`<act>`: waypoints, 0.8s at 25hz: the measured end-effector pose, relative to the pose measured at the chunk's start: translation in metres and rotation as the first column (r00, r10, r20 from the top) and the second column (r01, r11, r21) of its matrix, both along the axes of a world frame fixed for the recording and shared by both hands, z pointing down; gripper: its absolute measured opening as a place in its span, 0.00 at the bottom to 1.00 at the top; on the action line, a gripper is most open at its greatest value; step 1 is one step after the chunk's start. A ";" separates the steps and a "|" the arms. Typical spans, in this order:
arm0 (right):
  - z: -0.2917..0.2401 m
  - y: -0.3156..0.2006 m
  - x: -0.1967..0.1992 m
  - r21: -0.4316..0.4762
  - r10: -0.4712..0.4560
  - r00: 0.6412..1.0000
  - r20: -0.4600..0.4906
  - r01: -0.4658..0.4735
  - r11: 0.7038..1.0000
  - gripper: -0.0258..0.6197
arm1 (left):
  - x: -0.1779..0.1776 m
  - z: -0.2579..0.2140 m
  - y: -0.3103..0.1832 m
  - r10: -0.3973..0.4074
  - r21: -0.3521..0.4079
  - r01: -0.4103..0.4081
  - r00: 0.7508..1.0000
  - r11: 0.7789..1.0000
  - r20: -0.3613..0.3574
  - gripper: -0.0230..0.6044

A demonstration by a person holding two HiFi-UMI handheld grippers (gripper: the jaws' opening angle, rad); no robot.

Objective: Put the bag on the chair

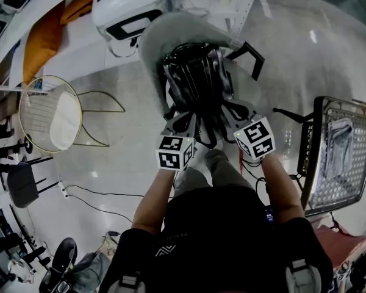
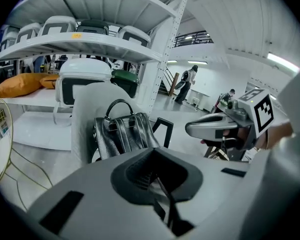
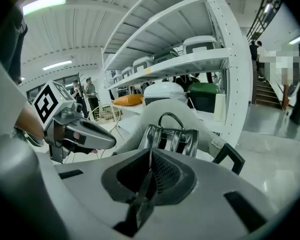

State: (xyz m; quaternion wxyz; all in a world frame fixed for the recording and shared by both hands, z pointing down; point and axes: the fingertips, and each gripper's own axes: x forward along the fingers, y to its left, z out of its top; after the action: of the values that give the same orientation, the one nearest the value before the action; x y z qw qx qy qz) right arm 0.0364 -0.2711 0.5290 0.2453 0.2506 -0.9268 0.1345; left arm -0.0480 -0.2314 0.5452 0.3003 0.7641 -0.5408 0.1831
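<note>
A black leather bag (image 1: 198, 78) (image 2: 122, 134) (image 3: 172, 139) stands upright on the seat of a grey shell chair (image 1: 171, 29) (image 2: 85, 114) (image 3: 152, 109), leaning on its back. Its dark straps (image 1: 227, 112) trail toward me. My left gripper (image 1: 186, 126) (image 2: 157, 176) is shut with a thin black strap pinched between its jaws. My right gripper (image 1: 229, 124) (image 3: 150, 171) is shut on another strap in the same way. Both grippers hover side by side just in front of the bag, each visible in the other's view.
A round gold wire chair (image 1: 49, 115) stands at the left. At the right is a black mesh chair (image 1: 338, 151) with grey cloth on it. White shelving (image 1: 125, 8) with white pods and an orange cushion (image 1: 43, 38) rises behind the chair. Cables (image 1: 104, 194) cross the floor.
</note>
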 end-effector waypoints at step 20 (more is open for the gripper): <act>-0.046 0.067 -0.019 0.014 0.161 0.984 0.072 -0.162 0.987 0.10 | -0.011 -0.044 0.054 0.030 0.053 -0.029 0.999 0.998 -0.021 0.05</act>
State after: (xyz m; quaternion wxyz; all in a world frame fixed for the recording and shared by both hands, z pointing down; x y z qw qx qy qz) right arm 0.0175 -0.2036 0.4829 0.1982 0.3225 -0.9128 0.1535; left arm -0.0590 -0.1773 0.5011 0.2831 0.7815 -0.5309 0.1649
